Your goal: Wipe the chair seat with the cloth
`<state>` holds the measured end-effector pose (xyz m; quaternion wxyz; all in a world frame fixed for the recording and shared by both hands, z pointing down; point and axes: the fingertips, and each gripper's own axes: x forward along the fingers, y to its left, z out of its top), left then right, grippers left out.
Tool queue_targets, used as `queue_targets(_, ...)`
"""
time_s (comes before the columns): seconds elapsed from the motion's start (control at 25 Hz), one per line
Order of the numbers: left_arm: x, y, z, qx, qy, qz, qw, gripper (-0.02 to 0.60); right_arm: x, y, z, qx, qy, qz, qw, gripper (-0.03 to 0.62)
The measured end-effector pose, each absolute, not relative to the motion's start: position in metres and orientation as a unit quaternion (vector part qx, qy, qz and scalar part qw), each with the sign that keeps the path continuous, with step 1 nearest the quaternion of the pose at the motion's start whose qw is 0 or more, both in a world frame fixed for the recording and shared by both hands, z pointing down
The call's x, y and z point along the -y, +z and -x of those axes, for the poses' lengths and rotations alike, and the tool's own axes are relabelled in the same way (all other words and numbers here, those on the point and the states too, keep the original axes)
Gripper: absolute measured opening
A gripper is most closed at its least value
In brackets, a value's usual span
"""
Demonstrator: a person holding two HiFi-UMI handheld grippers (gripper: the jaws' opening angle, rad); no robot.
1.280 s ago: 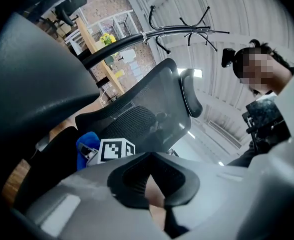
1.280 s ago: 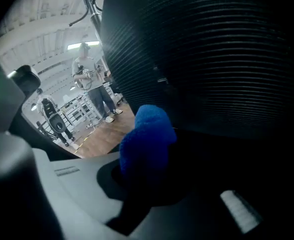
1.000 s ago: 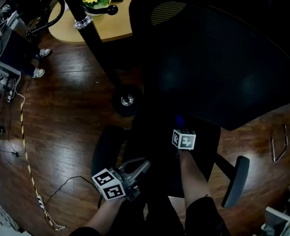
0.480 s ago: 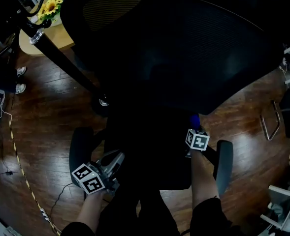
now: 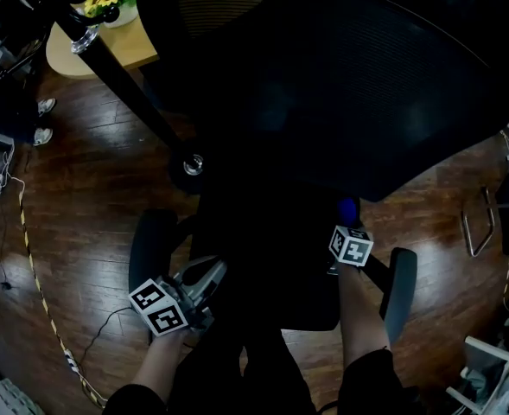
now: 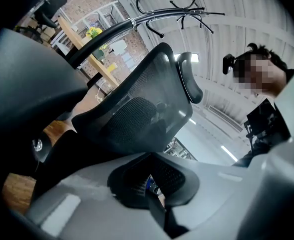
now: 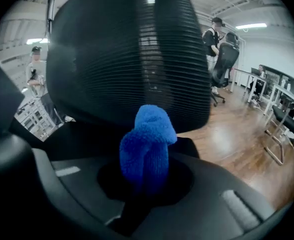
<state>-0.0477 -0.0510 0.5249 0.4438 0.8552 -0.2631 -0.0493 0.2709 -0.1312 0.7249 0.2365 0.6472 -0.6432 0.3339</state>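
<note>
L claw point(image 5: 213, 273) at seat's point(image 5: 271, 266) left edge; cloth point(image 5: 347, 210) in R claw point(image 5: 347, 225), right edge; backrest point(image 5: 349, 85) behind; tabletop point(image 5: 131, 48) far left.

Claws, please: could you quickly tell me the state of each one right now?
Left claw: closed, holding nothing.
Right claw: closed on the blue cloth.

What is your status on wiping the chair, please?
Status: right gripper shut on blue cloth, over chair seat, right side. The left gripper has jaws together, empty. Nothing in the way.
</note>
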Motion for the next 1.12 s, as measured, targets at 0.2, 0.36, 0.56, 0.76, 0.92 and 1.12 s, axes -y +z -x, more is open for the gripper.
queue_targets(0.2,0.051,0.512,0.058,0.275,-0.076,-0.849,0.444,-0.009,0.161,0.722,-0.109,0.737,0.342,-0.542,0.216,0.035)
queue_targets(0.36,0.055,0.506,0.069,0.298,-0.099,-0.838,0.447,-0.009,0.165,0.718,0.030,0.784,0.374,-0.459,0.186,0.035)
queue_targets(0.56,0.056,0.500,0.073,0.304,-0.110,-0.839,0.437,-0.009,0.153,0.725,0.094,0.801,0.372,-0.427,0.195,0.035)
queue_targets(0.76,0.054,0.500,0.079,0.303,-0.109,-0.841,0.434,-0.009,0.145,0.740,0.056,0.791,0.356,-0.444,0.224,0.035)
queue_targets(0.92,0.047,0.501,0.075,0.293,-0.096,-0.848,0.430,-0.009,0.134,0.750,-0.026,0.758,0.364,-0.489,0.232,0.035)
queue_targets(1.12,0.046,0.504,0.076,0.296,-0.087,-0.848,0.431,-0.009,0.112,0.749,-0.157,0.687,0.370,-0.571,0.255,0.035)
